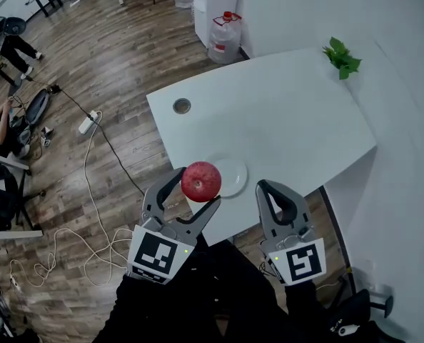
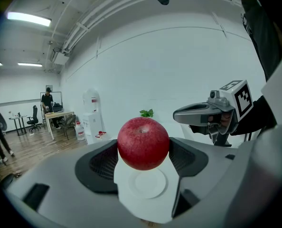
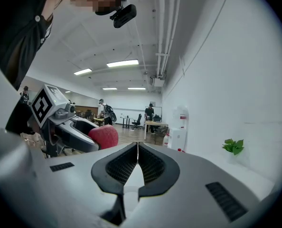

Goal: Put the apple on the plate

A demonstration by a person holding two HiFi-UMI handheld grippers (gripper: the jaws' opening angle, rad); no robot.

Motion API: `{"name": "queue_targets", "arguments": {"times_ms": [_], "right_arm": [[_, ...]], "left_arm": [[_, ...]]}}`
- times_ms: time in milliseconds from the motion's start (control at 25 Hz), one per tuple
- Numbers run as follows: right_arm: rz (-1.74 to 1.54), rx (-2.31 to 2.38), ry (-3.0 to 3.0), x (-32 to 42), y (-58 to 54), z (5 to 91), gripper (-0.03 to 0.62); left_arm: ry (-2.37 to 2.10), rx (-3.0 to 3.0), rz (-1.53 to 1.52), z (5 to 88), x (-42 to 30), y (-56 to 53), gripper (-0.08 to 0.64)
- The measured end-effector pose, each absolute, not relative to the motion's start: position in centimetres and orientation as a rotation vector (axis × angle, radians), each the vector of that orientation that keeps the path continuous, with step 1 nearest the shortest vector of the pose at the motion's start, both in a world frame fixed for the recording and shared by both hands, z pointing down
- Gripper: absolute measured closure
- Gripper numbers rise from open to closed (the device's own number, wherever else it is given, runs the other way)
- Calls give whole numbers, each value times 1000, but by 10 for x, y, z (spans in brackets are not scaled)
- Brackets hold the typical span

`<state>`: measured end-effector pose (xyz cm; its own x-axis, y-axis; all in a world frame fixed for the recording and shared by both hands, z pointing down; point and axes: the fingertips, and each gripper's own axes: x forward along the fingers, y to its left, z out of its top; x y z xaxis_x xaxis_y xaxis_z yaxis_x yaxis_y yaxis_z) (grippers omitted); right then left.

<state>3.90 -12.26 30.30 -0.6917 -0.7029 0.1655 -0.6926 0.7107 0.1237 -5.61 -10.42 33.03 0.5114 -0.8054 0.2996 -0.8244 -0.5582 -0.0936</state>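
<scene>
Head view puts the apple (image 1: pixel 201 181) in the air over the near edge of the white tabletop (image 1: pixel 290 120). It is clamped between the two fingers (image 1: pixel 163 191) of the left gripper (image 1: pixel 198 188), which press on its opposite sides. In the left gripper view the apple (image 2: pixel 143 143) fills the gap between the dark finger pads (image 2: pixel 100 163), with its stem dimple turned up toward the camera. It is round, so no long axis matters for the set-down.

The plate (image 1: pixel 235 179) lies flat on the tabletop near its front edge. From above, the apple overlaps the plate's left rim. Along the left gripper's own line of sight, the plate (image 2: pixel 149 184) shows right under the fruit, framed between the fingers. The apple looks clear of the plate, not touching it. I judge the coming move to be mostly a descent, with a small shift to the right to centre the fruit before the fingers let go.

The right gripper (image 1: pixel 263 186) hovers just beside the plate on its right. Its fingers (image 3: pixel 122 163) are pressed together with nothing between them. Its own view catches the apple (image 3: pixel 103 137) off to its left, so the left gripper alone has the job.
</scene>
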Motion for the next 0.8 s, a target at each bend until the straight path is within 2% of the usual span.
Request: {"name": "queue_targets", "arguments": {"times_ms": [800], "right_arm": [[-47, 1272, -2606, 57, -122, 308, 549]], "left_arm": [[-1279, 2773, 506, 339, -43, -120, 215]]}}
